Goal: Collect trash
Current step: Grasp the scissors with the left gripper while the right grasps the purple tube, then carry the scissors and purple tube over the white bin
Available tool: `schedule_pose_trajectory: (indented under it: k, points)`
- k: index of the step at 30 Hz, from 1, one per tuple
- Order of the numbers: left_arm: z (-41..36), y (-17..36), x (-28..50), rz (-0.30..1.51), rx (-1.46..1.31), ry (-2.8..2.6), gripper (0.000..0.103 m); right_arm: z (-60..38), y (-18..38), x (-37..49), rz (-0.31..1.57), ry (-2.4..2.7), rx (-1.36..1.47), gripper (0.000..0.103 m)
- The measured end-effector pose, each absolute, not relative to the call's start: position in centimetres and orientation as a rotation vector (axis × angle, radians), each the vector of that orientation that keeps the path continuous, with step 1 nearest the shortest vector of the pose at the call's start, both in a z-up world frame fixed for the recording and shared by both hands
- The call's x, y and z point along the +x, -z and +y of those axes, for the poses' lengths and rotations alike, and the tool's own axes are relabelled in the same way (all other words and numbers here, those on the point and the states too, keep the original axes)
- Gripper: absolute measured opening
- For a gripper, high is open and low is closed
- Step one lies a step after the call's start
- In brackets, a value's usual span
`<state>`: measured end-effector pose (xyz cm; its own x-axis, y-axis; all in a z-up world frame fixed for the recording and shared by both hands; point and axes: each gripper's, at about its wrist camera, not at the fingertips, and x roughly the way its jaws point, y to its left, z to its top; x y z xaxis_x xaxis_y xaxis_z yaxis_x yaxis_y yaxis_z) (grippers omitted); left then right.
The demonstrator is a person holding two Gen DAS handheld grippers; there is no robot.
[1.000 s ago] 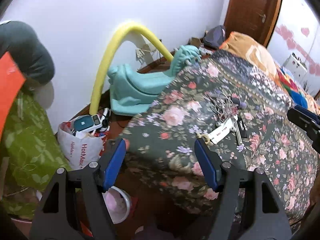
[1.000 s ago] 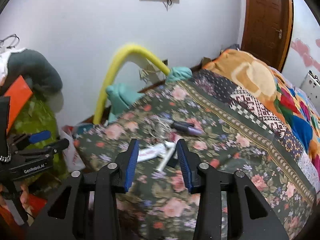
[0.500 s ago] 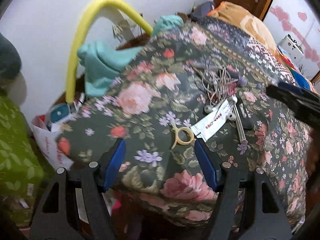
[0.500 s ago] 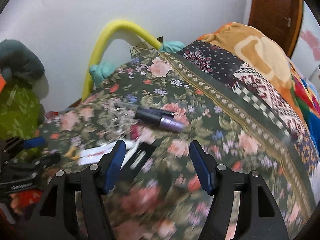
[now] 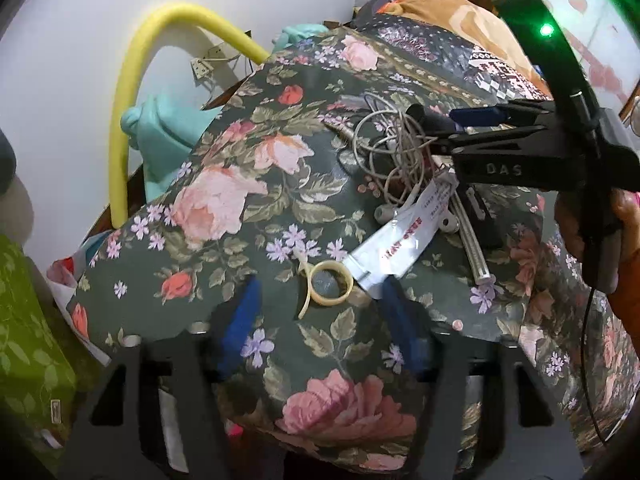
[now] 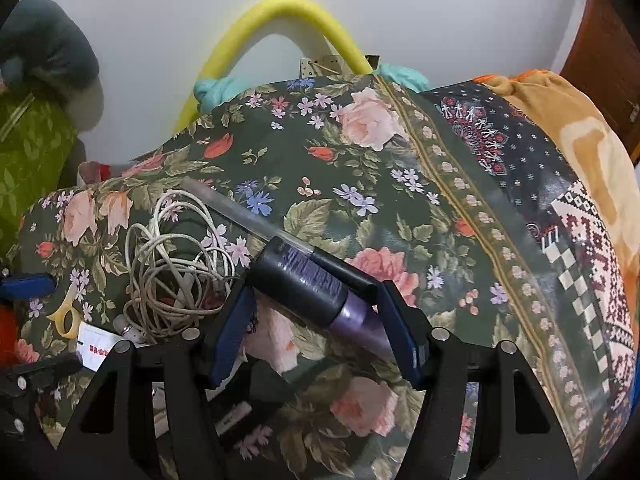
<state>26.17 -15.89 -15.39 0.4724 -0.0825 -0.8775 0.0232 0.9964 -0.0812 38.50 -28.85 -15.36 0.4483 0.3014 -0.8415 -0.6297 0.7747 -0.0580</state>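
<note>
Both grippers are closing, still unclenched: left gripper (image 5: pixel 316 312) straddles the cream plastic ring (image 5: pixel 329 283) beside the white wrapper (image 5: pixel 396 240), right gripper (image 6: pixel 316 320) brackets the black-purple tube (image 6: pixel 310 278) on the floral bedspread (image 6: pixel 360 184)—should pinch across its barrel, since the long axis runs diagonally, clear tip up-left near the cable tangle (image 6: pixel 176 256).

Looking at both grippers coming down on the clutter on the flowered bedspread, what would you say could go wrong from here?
1. The right gripper is closing around the black-and-purple tube, which lies askew between its fingers; it might roll or squirt out.
2. The tangled white cable lies right beside that tube and may get snagged.
3. The left gripper is closing over the thin yellowish ring, which lies flat on soft bedspread; the fingers could pinch fabric instead.
</note>
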Motion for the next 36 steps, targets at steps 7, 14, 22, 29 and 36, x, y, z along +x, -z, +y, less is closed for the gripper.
schedule_pose_trajectory:
  k: [7, 14, 22, 29, 36]
  points:
    - [-15.4, 15.3, 26.4, 1.092, -0.075, 0.075, 0.025, -30.7, 14.8, 38.1, 1.023, -0.635, -0.206, 0.025]
    - [-15.4, 13.9, 25.1, 1.086, -0.070, 0.075, 0.025, -33.2, 14.5, 36.1, 1.082, -0.576, -0.125, 0.023]
    - [-14.2, 10.2, 22.9, 1.027, -0.081, 0.055, 0.025, -34.8, 11.2, 33.3, 1.041, -0.493, -0.126, 0.023]
    - [-11.6, 6.4, 19.1, 0.957, -0.091, 0.003, 0.025, -32.6, 5.9, 29.0, 0.936, -0.530, -0.127, 0.023]
    - [-7.8, 2.7, 14.2, 0.881, -0.115, -0.064, 0.025, -27.8, 1.5, 23.7, 0.848, -0.625, -0.123, 0.023]
